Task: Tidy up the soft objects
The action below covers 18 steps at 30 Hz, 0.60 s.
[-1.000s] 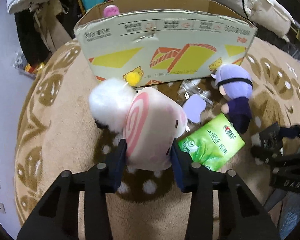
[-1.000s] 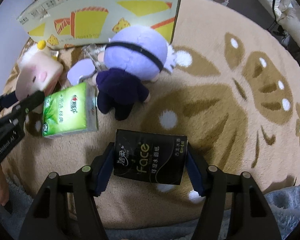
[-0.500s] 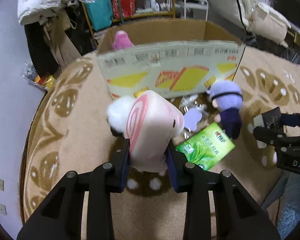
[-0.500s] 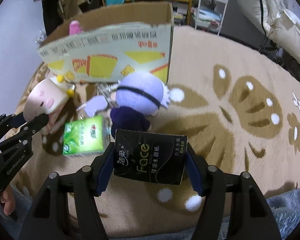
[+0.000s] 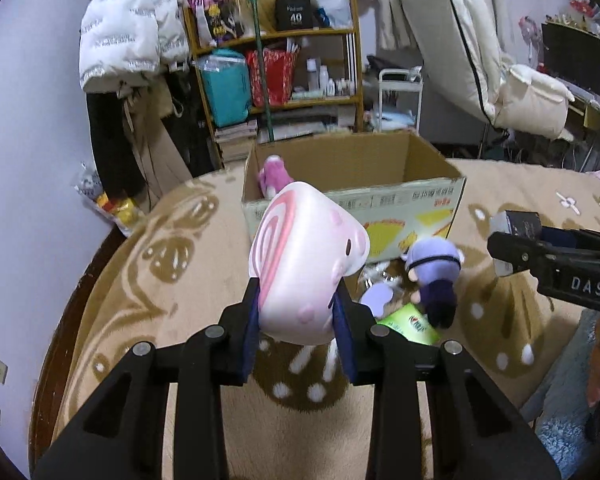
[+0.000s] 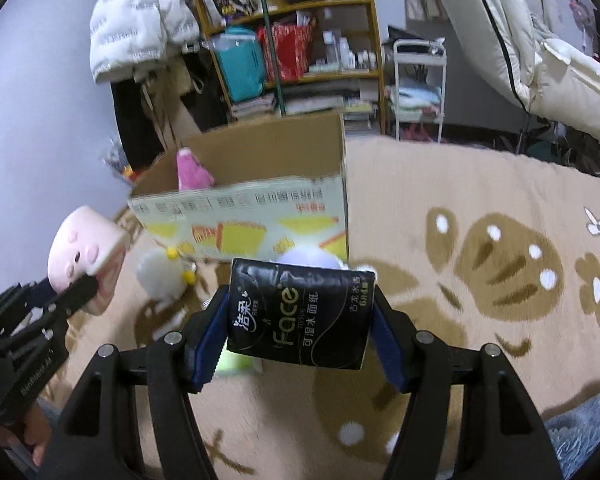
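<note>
My left gripper is shut on a pink roll-cake plush and holds it in the air in front of the open cardboard box. The plush also shows in the right wrist view. My right gripper is shut on a black tissue pack, raised above the rug. A pink plush lies inside the box. A purple doll, a green tissue pack and a white fluffy plush lie on the rug before the box.
The brown patterned rug spreads to the right. Behind the box stand a cluttered shelf, hanging coats and a white cart. A crinkled clear wrapper lies beside the doll.
Both grippers have risen well above the rug with their loads. The pink plush and the black tissue pack are lifted; the box opening now shows from higher up.
</note>
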Tool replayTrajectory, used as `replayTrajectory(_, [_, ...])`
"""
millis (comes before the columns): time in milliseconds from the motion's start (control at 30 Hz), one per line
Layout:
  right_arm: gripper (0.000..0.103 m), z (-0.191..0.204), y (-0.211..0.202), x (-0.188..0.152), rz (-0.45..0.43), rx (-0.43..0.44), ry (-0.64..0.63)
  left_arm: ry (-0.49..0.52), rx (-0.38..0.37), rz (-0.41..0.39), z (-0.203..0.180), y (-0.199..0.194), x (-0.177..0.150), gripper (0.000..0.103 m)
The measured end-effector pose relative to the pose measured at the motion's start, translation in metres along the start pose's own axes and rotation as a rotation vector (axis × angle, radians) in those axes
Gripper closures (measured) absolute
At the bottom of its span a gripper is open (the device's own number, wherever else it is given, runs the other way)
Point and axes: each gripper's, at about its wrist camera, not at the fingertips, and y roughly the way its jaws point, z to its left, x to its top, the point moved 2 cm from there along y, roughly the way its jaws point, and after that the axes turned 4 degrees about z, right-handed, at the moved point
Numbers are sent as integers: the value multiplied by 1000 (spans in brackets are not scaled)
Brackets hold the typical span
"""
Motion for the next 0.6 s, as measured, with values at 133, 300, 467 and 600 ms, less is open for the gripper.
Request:
replayTrajectory(133, [34,5,-5,10,-42,-3,-22,5,15,-53,-1,-12,6,71])
replayTrajectory(300, [34,10,-13,28,-98,-29,-79,-7,29,-101,3,-19,16,71])
replayTrajectory(467, [34,15,-15,53,-152,-34,-114,-6,40,-137,5,-21,23,71])
replayTrajectory(600, [34,20,-15,71,-182,-34,-138,-4,36,-154,7,-19,33,71])
